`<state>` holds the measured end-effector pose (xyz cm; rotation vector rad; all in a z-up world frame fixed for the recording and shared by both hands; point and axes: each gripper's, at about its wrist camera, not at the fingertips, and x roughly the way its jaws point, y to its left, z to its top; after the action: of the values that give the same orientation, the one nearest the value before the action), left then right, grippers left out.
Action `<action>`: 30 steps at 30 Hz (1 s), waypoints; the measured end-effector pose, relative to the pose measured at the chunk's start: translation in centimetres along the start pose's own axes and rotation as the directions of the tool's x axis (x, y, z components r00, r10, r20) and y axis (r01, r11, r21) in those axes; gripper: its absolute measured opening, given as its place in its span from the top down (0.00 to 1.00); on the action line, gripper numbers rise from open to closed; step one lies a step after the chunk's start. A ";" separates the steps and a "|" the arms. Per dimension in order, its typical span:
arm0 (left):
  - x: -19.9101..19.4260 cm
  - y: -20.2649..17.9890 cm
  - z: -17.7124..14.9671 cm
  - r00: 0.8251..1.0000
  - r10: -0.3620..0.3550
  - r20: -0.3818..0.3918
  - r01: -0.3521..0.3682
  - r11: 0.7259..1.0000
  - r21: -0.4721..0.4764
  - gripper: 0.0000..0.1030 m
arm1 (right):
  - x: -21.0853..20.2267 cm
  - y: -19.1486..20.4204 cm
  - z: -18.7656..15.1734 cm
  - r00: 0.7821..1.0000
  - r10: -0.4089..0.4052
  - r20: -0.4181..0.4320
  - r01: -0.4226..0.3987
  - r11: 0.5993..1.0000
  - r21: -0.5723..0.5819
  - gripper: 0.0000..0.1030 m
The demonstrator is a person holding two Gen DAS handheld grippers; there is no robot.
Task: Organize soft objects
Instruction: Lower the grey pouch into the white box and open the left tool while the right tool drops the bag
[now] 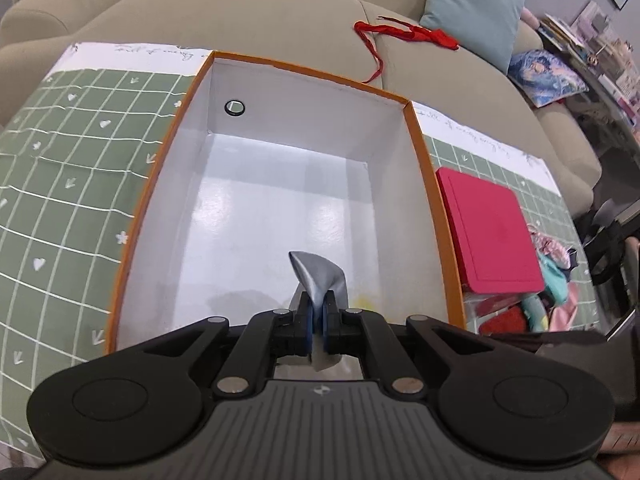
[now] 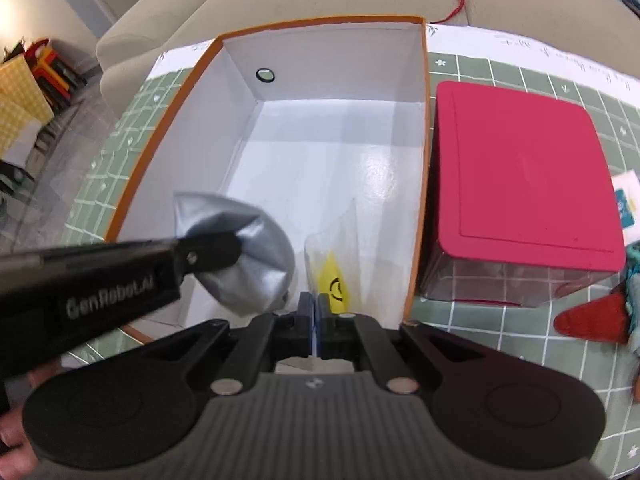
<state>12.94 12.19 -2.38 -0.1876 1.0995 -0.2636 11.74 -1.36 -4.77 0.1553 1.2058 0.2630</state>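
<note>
Orange box [image 1: 424,184], white inside, open, standing on a green checked cloth [image 1: 60,200]; round black-rimmed hole [image 1: 235,107] in its far wall.

Left gripper [image 1: 318,304]: jaws pressed together, pinching a silver-grey cloth [image 1: 318,276]. Cloth hanging over the near end of the box floor; seen from the right wrist as a crumpled silver bundle [image 2: 244,256] at the box's near left corner, gripper arm [image 2: 120,276] entering from the left.

Right gripper [image 2: 316,312]: jaws pressed together, pinching a clear plastic bag [image 2: 340,248] with a yellow patch [image 2: 334,284] bearing a black mark. Bag standing inside the box, near its right wall, just beside the silver cloth.

Red-lidded clear container [image 2: 520,184]: on the cloth, just beside the box's right wall, lid on.

Heap of coloured soft items [image 1: 552,284]: on the cloth, beyond the container's near corner; red piece [image 2: 588,320] foremost.

Beige sofa [image 1: 260,12] behind the cloth, carrying a red ribbon [image 1: 404,34], a pale blue cushion [image 1: 476,4] and a blue patterned cushion [image 1: 548,76].
</note>
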 end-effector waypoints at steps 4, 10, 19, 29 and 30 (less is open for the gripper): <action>0.4 0.6 0.3 1.000 -0.002 0.003 0.002 1.000 -0.028 0.97 | -0.3 0.4 -0.4 1.000 0.011 -0.002 -0.011 1.000 -0.021 0.96; 0.6 1.5 0.4 1.000 -0.028 -0.002 0.028 0.997 -0.069 0.97 | -0.9 0.7 -0.6 0.999 -0.034 0.015 0.035 0.998 -0.050 0.67; 0.8 0.8 0.3 1.000 -0.026 -0.011 0.026 0.998 -0.058 0.96 | -3.2 1.3 -1.6 0.997 0.005 0.075 0.004 0.992 -0.123 0.28; 1.1 -0.2 0.1 0.999 -0.027 -0.022 0.027 0.999 -0.035 0.44 | -3.6 1.0 -2.3 0.997 0.033 0.067 -0.026 0.994 -0.108 0.28; 1.2 -0.4 0.0 0.999 -0.027 -0.029 0.027 0.999 -0.031 0.39 | -3.7 1.0 -2.4 0.997 0.031 0.071 -0.023 0.993 -0.115 0.28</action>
<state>13.43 11.50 -3.25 -0.2262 1.1309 -0.2747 8.14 -1.45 -2.01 0.0807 1.1136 0.3466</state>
